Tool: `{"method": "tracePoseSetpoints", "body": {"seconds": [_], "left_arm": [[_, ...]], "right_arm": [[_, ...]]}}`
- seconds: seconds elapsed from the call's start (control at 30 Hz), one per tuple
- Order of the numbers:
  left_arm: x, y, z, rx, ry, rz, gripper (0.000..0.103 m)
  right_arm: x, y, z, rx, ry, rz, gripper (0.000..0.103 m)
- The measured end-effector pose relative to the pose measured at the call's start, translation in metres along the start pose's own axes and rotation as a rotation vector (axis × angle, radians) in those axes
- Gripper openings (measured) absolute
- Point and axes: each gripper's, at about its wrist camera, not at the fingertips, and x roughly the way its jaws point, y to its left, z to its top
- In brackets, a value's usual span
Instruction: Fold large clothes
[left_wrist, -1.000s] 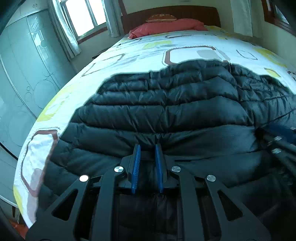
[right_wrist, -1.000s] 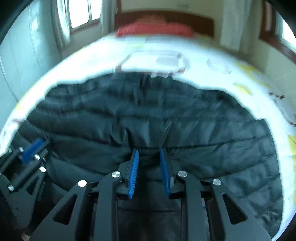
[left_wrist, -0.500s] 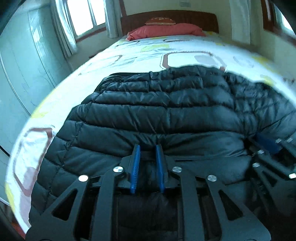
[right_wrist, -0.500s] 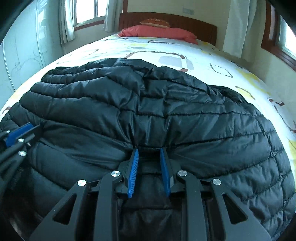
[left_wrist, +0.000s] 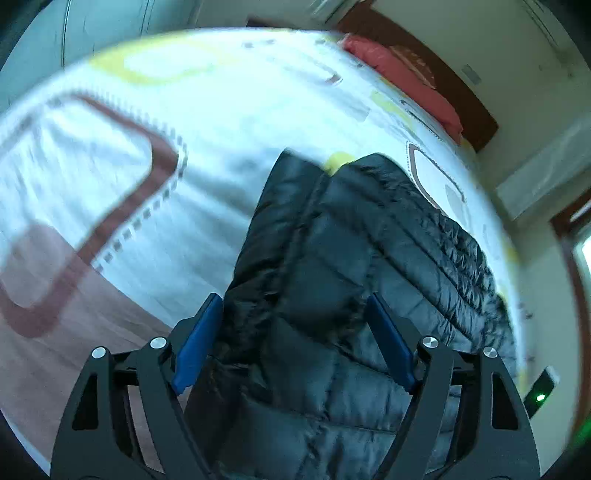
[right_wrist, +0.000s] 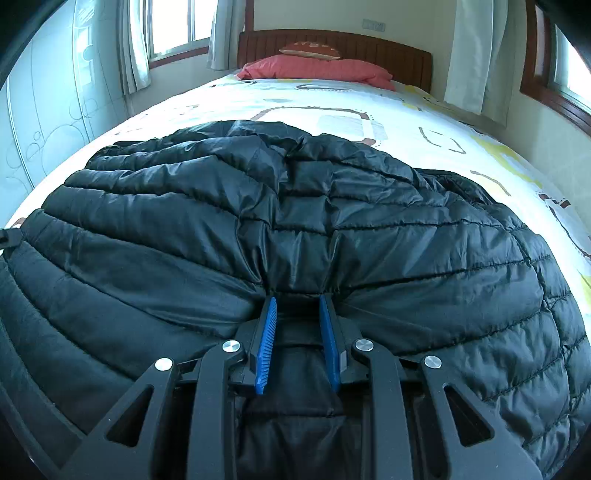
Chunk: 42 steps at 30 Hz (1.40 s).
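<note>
A black quilted puffer jacket (right_wrist: 332, 206) lies spread over the patterned bed sheet (right_wrist: 332, 103). My right gripper (right_wrist: 298, 298) is shut on a pinch of its near hem, and the fabric puckers around the blue pads. In the left wrist view the picture is tilted and blurred. There my left gripper (left_wrist: 293, 299) has its jaws opening wide. A folded edge of the jacket (left_wrist: 351, 240) lies loose between the blue pads (left_wrist: 197, 336), which do not squeeze it.
Red pillows (right_wrist: 317, 68) and a wooden headboard (right_wrist: 369, 44) are at the far end of the bed. A pale wardrobe (right_wrist: 48, 110) stands on the left, and curtained windows on both sides. A small dark device with a green light (left_wrist: 541, 391) lies by the bed's right edge.
My left gripper let go of the jacket hem, opened wide, swung sideways and rolled, so its view tilted. The right gripper kept its grip and place.
</note>
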Motion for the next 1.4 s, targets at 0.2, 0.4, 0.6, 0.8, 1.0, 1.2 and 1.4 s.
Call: {"method": "tracePoseSetpoints", "body": {"seconds": [0.2,0.4,0.6,0.8,1.0,1.2,1.4], "left_arm": [[0.026,0.016,-0.005,-0.017,0.099,-0.166,0.097],[0.026,-0.004,-0.015,0.045,0.127,-0.255,0.052],[-0.008,-0.027,-0.016,0.109,0.05,-0.298,0.024],[-0.04,-0.07,-0.014,0.18,-0.027,-0.34,0.022],[-0.058,-0.102,-0.015,0.229,-0.053,-0.354,0.021],[-0.072,-0.135,-0.023,0.297,-0.072,-0.346,0.021],[-0.077,-0.171,-0.04,0.372,-0.09,-0.328,0.021]], "right_arm": [[0.0,0.0,0.0,-0.002,-0.002,-0.003,0.025],[0.0,0.0,0.0,-0.001,-0.001,-0.001,0.025],[0.0,0.0,-0.001,0.0,-0.002,-0.001,0.025],[-0.012,-0.014,0.004,0.044,-0.006,0.044,0.025],[-0.05,-0.082,0.008,0.142,-0.038,0.003,0.025],[-0.076,-0.187,-0.005,0.263,-0.045,-0.164,0.044],[-0.064,-0.241,-0.025,0.285,0.02,-0.242,0.044]]}}
